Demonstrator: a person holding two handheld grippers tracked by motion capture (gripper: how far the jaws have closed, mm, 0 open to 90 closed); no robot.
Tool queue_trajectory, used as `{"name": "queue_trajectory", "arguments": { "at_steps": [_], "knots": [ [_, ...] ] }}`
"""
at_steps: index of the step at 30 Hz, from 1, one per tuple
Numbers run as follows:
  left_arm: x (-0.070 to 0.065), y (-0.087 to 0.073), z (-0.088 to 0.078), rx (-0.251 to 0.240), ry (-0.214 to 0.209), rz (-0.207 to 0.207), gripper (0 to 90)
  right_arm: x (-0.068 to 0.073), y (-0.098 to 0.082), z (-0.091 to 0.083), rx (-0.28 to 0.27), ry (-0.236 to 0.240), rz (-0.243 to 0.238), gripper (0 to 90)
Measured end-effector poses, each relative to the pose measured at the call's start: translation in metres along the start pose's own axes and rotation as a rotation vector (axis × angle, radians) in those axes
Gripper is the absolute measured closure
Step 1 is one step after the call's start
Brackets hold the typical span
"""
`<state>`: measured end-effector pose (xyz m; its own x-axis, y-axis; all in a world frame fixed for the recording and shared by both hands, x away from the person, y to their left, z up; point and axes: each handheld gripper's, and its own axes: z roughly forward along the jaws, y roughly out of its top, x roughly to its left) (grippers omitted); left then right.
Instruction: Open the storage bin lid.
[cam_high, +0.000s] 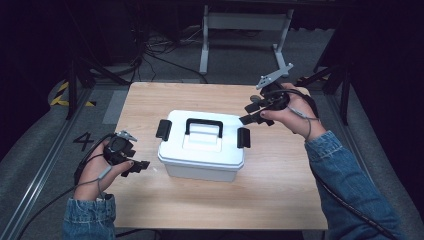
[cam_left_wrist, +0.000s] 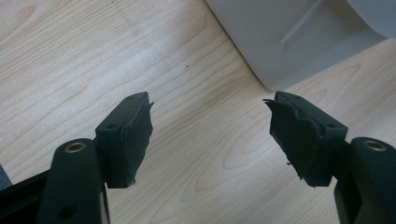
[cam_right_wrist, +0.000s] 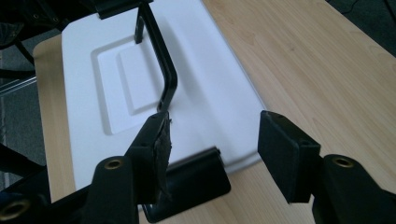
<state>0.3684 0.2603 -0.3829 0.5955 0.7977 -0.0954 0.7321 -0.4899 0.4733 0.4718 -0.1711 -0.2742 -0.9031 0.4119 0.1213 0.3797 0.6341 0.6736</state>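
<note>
A white storage box with a black handle and side latches sits shut at the middle of the wooden table. The right claw hovers wide apart just beside its right latch; the left claw, also wide and empty, sits near the box's left side.

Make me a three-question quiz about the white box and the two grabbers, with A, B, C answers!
1. Where is the white box?
A. on the floor
B. mid-table
C. on a shelf

2. How many black latches hold its lid?
A. two
B. four
C. none

3. How are the right gripper's jaws?
A. shut on the handle
B. shut on nothing
C. open

Answers:
1 B, it sits on the wooden table between both hands.
2 A, a left latch and a right latch.
3 C, a wide gap shows above the latch.
</note>
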Motion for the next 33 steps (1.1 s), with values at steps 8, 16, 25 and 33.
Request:
{"name": "queue_trajectory", "arguments": {
  "at_steps": [8,16,25,33],
  "knots": [
    [0.001,-0.002,-0.002,-0.004,0.005,-0.011,29.9,0.012,0.024,0.029,0.033,0.051,-0.05,47.4],
    [0.002,-0.002,0.0,0.001,-0.013,-0.018,31.3,0.018,0.037,0.058,0.066,0.094,-0.069,49.0],
    [0.003,-0.002,0.001,-0.022,-0.037,-0.023,32.6,0.023,0.043,0.082,0.12,0.11,-0.09,54.0],
    [0.001,-0.001,0.003,-0.002,-0.039,-0.019,32.3,0.025,0.044,0.094,0.136,0.112,-0.1,61.4]
  ]
}}
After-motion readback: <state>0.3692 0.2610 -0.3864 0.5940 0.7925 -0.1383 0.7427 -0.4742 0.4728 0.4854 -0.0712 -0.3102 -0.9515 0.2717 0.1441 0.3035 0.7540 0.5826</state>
